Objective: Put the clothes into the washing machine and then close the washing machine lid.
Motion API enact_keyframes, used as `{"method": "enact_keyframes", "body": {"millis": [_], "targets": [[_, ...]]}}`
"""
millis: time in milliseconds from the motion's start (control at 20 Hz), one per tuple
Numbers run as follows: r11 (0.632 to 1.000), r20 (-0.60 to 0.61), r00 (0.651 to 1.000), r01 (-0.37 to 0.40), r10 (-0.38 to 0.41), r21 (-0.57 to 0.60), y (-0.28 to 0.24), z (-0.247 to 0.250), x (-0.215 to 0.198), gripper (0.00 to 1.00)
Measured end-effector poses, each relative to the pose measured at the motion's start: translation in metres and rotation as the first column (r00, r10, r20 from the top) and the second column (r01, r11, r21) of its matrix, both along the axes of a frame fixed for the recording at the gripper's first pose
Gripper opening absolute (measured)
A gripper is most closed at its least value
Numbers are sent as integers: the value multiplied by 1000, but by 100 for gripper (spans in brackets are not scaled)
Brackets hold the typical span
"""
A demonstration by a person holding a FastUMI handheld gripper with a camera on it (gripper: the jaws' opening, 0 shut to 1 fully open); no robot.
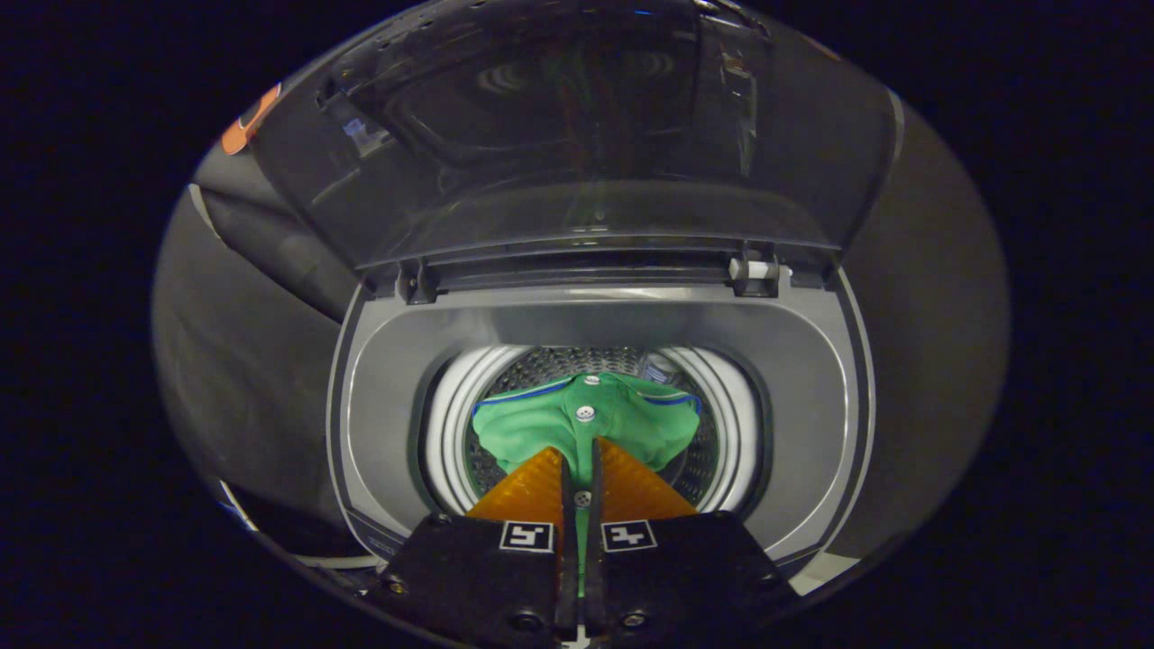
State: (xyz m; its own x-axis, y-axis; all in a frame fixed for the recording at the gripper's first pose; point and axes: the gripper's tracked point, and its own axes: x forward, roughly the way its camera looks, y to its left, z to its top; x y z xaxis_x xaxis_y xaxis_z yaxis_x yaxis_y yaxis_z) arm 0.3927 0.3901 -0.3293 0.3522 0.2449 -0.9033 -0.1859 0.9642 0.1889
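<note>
Hanging from the gripper (581, 464), a green buttoned shirt (586, 424) is pinched between the two fingers, which press together on its placket. It dangles in the mouth of the washing machine drum (721, 410). Behind it the dark lid (586, 135) stands raised on its hinges.

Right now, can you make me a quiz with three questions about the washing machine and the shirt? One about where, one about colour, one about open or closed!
1. Where does the shirt hang?
A. over the drum
B. on the lid
C. on the floor

2. What colour is the shirt?
A. red
B. green
C. white

3. How is the lid?
A. closed
B. missing
C. raised open

Answers:
1 A: the gripper, clamped on the cloth, holds it above the drum's mouth.
2 B: green with blue trim.
3 C: it stands up behind the opening.
</note>
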Motion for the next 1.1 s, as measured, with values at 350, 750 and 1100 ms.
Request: {"method": "enact_keyframes", "body": {"millis": [350,750,1100], "targets": [[998,-62,998,-11,7,-62,-15,-18,-21,98],[994,-16,997,-78,77,-82,-18,7,-23,98],[996,36,996,-85,86,-41,-18,57,-14,98]]}}
